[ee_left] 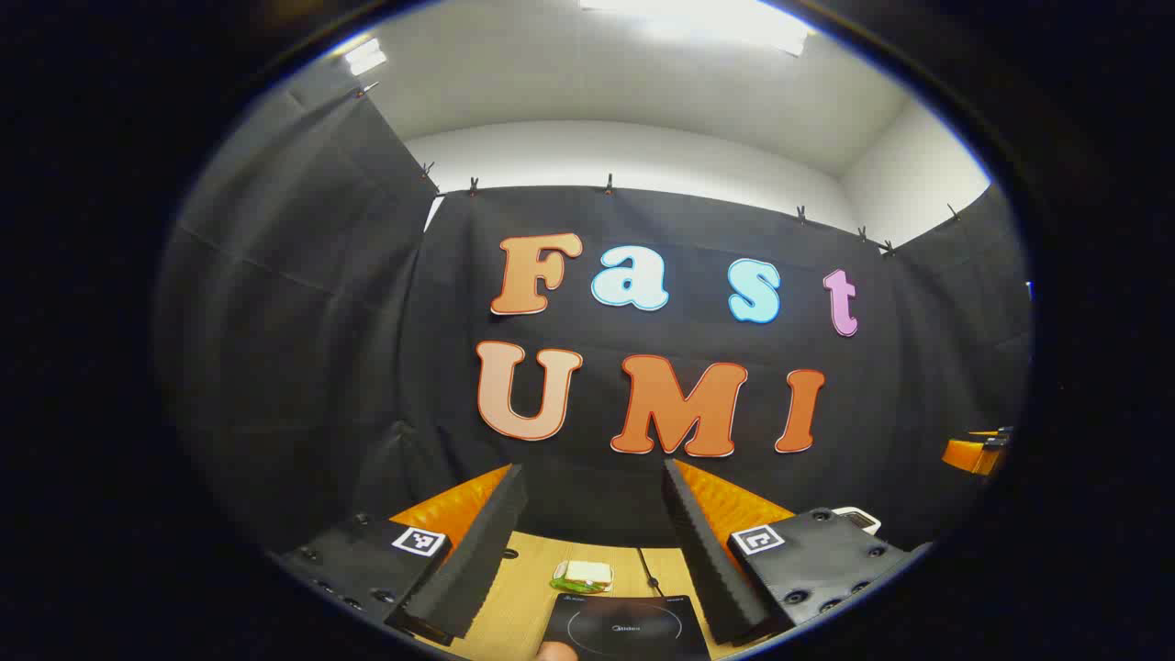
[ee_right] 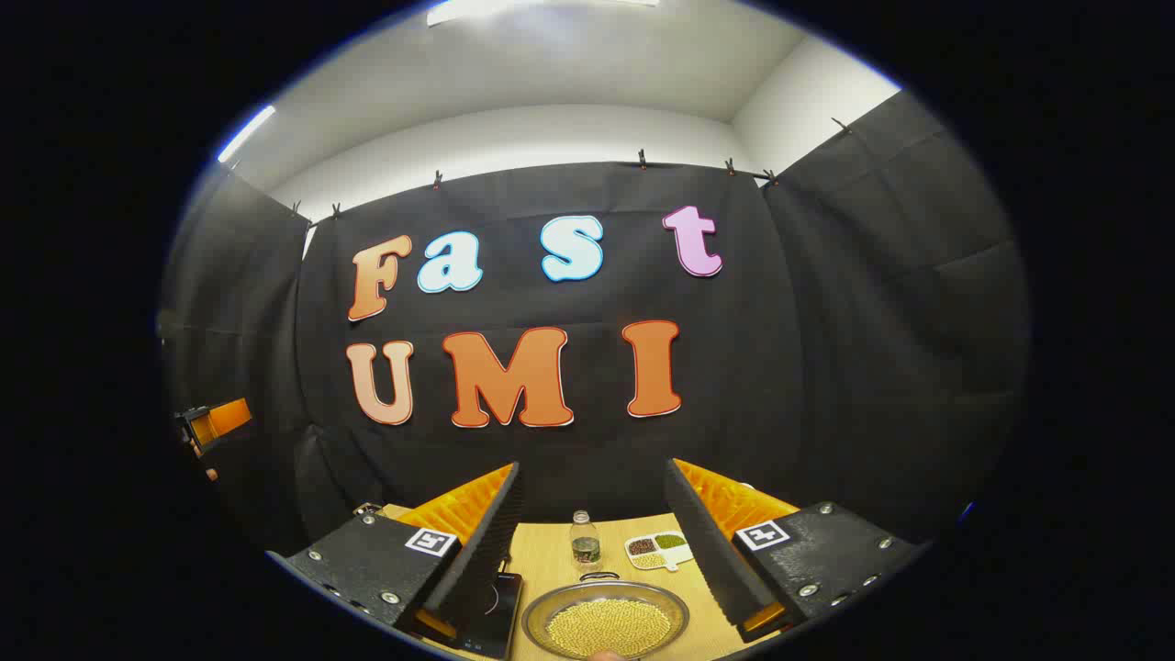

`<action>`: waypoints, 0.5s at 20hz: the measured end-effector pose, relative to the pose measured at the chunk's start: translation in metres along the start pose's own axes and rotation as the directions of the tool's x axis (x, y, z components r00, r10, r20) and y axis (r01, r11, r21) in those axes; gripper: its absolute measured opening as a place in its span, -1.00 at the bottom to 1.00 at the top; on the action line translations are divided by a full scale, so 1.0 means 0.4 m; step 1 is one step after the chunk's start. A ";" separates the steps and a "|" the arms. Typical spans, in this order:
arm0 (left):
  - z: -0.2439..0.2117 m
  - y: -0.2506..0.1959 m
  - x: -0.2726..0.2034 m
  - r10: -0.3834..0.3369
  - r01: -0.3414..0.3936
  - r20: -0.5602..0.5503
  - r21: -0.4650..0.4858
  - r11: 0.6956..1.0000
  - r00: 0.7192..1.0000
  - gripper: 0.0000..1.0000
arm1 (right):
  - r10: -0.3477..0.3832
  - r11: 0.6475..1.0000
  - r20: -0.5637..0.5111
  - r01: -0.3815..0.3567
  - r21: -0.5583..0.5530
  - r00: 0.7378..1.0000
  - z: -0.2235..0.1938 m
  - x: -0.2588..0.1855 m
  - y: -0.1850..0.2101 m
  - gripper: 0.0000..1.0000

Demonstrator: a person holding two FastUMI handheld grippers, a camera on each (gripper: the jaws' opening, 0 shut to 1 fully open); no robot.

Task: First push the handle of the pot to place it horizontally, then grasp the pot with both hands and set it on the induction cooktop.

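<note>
Left gripper (ee_left: 587,551) gapes over black induction cooktop (ee_left: 627,626) | right gripper (ee_right: 592,551) gapes above round steel pot (ee_right: 606,620) of yellow grains | small glass bottle (ee_right: 584,538), white divided dish (ee_right: 657,550) beyond

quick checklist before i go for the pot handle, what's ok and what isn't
1. Left gripper fingers apart, nothing between them: ok.
2. Right gripper fingers apart, nothing held: ok.
3. Induction cooktop top bare and ready to take the pot: ok.
4. Pot located, holding yellow grains, low in the right gripper view: ok.
5. Handle position and direction: cannot tell, only a small loop at the far rim shows.
6. Bottle and divided dish stand behind the pot, apart from it: ok, but mind them when pushing.
</note>
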State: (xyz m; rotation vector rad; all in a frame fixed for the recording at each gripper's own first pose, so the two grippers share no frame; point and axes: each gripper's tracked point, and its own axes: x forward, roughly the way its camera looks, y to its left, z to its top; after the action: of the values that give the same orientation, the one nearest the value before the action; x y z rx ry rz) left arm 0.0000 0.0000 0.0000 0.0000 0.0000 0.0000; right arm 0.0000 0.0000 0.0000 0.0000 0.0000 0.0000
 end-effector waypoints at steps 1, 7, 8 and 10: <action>0.001 -0.003 0.000 -0.003 0.003 0.001 0.003 1.000 1.000 0.93 | 0.002 1.000 -0.001 -0.002 0.000 1.000 0.000 -0.002 0.003 0.90; 0.003 -0.006 -0.005 -0.012 0.012 -0.001 0.006 1.000 1.000 0.93 | 0.021 1.000 -0.008 -0.021 -0.002 1.000 -0.001 0.000 0.027 0.90; 0.007 -0.006 -0.004 -0.012 0.012 -0.001 0.007 1.000 1.000 0.96 | 0.025 1.000 -0.009 -0.025 -0.004 1.000 -0.002 -0.002 0.028 0.90; 0.009 -0.001 -0.002 -0.007 0.007 0.001 0.010 1.000 1.000 0.96 | 0.034 0.999 -0.012 -0.034 -0.009 0.999 -0.004 -0.003 0.036 0.90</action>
State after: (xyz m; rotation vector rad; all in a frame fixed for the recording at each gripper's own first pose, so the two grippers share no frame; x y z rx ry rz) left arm -0.0009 -0.0004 0.0035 0.0098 -0.0015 -0.0075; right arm -0.0010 0.0144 -0.0015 -0.0091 0.0117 0.0342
